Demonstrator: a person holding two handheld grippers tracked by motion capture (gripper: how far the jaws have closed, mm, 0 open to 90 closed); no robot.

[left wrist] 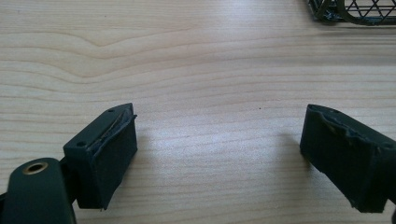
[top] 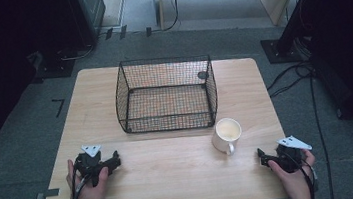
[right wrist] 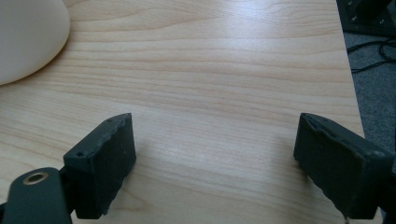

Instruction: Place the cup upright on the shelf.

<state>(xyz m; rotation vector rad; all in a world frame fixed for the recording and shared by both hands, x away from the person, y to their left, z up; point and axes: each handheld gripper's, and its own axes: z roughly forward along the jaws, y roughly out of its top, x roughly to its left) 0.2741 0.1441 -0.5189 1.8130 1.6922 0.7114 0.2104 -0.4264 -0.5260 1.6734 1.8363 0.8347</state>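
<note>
Wooden worktop (top: 172,170) carries a black wire basket (top: 166,94) at centre-rear, seen empty. Cream mug (top: 227,135) is set just off the basket's front-right corner, handle toward the person. Left claw (top: 116,161) is held low at front-left, jaws spread wide, nothing between. Right claw (top: 261,156) is held at front-right near the mug, jaws likewise wide and empty.

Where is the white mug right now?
In the high view the white mug stands on the wooden table, just off the front right corner of the black wire basket, with the right tool nearest it.
</note>
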